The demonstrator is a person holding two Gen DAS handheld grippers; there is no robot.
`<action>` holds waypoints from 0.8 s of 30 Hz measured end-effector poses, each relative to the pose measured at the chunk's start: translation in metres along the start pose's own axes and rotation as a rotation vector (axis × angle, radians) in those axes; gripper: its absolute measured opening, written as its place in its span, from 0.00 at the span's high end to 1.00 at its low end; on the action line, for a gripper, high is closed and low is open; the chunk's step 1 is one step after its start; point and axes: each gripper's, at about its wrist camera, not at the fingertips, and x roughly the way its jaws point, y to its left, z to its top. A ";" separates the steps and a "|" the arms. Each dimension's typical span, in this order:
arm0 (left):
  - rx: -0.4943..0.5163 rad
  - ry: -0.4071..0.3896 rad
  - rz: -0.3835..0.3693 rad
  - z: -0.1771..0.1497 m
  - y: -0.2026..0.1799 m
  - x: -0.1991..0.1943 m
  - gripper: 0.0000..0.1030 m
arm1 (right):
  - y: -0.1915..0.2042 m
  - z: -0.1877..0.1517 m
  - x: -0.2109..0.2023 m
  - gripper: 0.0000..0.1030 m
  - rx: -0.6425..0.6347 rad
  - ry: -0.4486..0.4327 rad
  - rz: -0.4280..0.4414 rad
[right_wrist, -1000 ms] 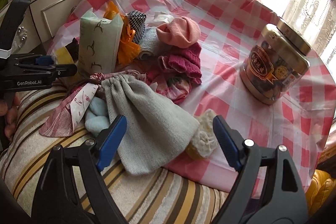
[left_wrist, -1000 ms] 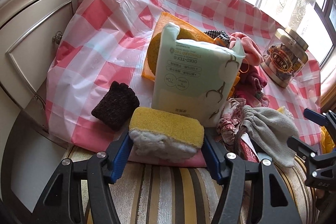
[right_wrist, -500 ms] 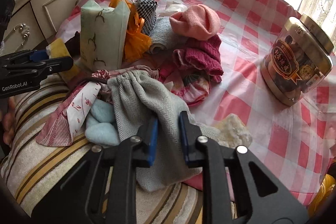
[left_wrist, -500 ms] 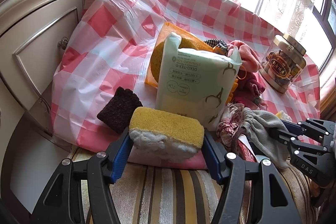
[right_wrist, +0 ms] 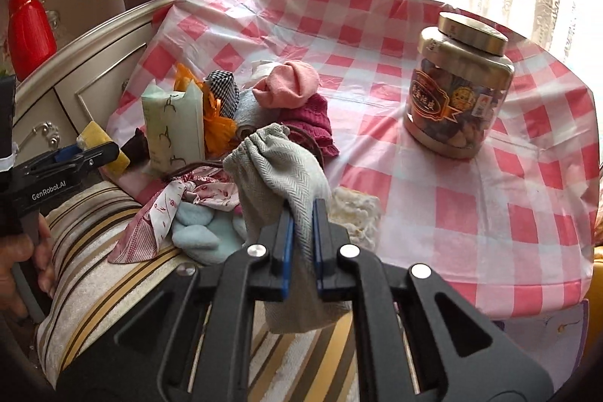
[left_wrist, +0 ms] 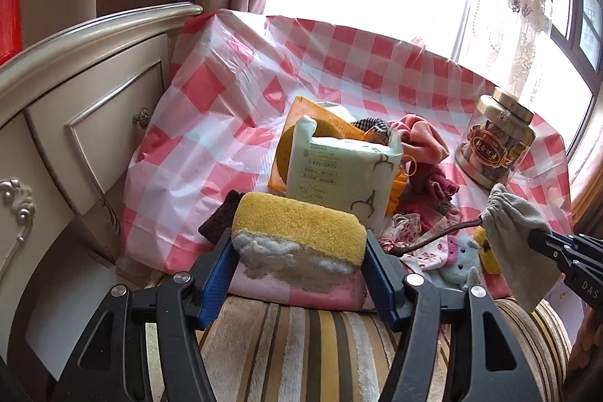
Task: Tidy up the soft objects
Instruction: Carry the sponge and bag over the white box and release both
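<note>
A: Right, your right claw point(right_wrist: 300, 213) has just been closing, and now its pads pinch the grey drawstring pouch point(right_wrist: 280, 172) by its lower half, with the gathered mouth hanging forward over the near edge of the worktop point(right_wrist: 471, 198).

B: And my left?

A: Your left claw point(left_wrist: 299, 251) grips the yellow sponge point(left_wrist: 297, 232) end to end, just off the worktop's near edge, in front of the pale green tissue pack point(left_wrist: 339, 172).

B: How do I carry the pouch well?

A: I'd judge the grip sound but low. Keep the pads pressed tight and raise it slowly, because the dark cord point(left_wrist: 437, 240) trails towards the floral cloth point(right_wrist: 169, 210) and could snag it. Steer clear of the jar point(right_wrist: 458, 93) standing near the worktop's right side.

B: Anything you can't make out?

A: Plenty. The pouch's bottom drops behind your claw, so I cannot tell whether anything is inside. The heap of knitted pieces point(right_wrist: 301, 115) behind the pack overlaps itself, and I can't count the items. Where the sorted things should go is not visible in either view.
</note>
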 end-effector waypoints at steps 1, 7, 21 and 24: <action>0.000 -0.006 -0.005 -0.001 -0.002 -0.004 0.38 | -0.003 -0.003 -0.003 0.89 0.011 0.001 0.000; 0.019 -0.045 -0.037 -0.003 -0.020 -0.026 0.38 | -0.020 -0.017 -0.025 0.89 0.068 -0.006 -0.004; 0.170 0.001 -0.276 -0.029 -0.129 -0.058 0.38 | -0.066 -0.058 -0.076 0.89 0.170 -0.029 -0.029; 0.232 0.022 -0.334 -0.039 -0.162 -0.063 0.38 | -0.081 -0.069 -0.087 0.89 0.205 -0.034 -0.050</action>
